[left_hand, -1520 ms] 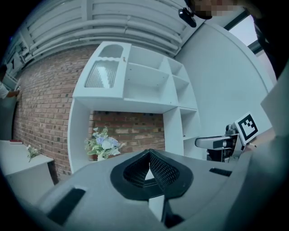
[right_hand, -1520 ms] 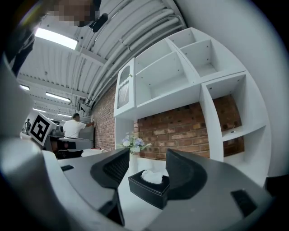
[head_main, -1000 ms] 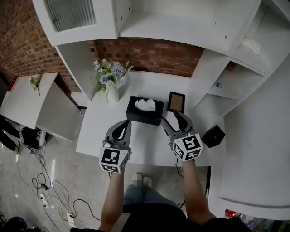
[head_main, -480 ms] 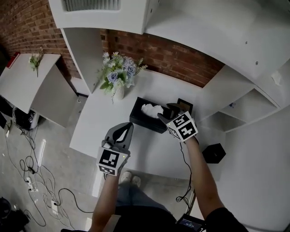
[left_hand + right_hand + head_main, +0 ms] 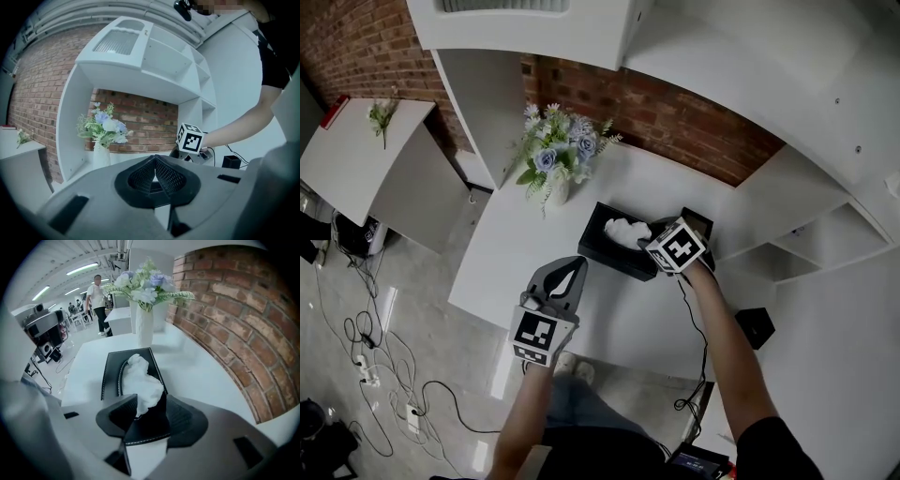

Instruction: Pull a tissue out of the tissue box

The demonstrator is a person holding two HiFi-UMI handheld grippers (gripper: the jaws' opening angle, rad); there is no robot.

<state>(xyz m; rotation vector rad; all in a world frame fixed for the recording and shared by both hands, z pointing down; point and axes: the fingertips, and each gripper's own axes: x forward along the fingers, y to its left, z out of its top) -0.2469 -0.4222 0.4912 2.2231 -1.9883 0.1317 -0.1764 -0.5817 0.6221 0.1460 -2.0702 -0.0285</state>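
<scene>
Where the tissue lies: the tissue (image 5: 143,380) stands in a crumpled tuft out of the slot in the top of the black tissue box (image 5: 110,376), which rests on the white counter (image 5: 534,253) between the flower vase (image 5: 558,159) and the shelving.
Right tool: the right tool (image 5: 151,399) points steeply down over the near end of the box. Its jaws are wide apart and closing. The lower end of the tuft hangs between them, close against the left-hand pad, and no squeeze on it is visible yet.
Left tool: the left tool (image 5: 154,159) has its jaws together at the tips with nothing between them. It hovers over the counter's front edge, well apart from the box.
Nearer hand: the right one. In the head view the right tool (image 5: 644,236) is just beside the tissue (image 5: 626,230), while the left tool (image 5: 570,272) stays on the person's side of the tissue box (image 5: 609,258).
Long axis: box and slot run lengthwise straight away from the right tool, toward the vase (image 5: 144,326). The jaws stand across that line, one on each side of the tuft.
Coming move, judged: close on the tuft, then draw upward, away from the slot.
Risk, judged: a pinch on the tuft's tip alone may tear it.
</scene>
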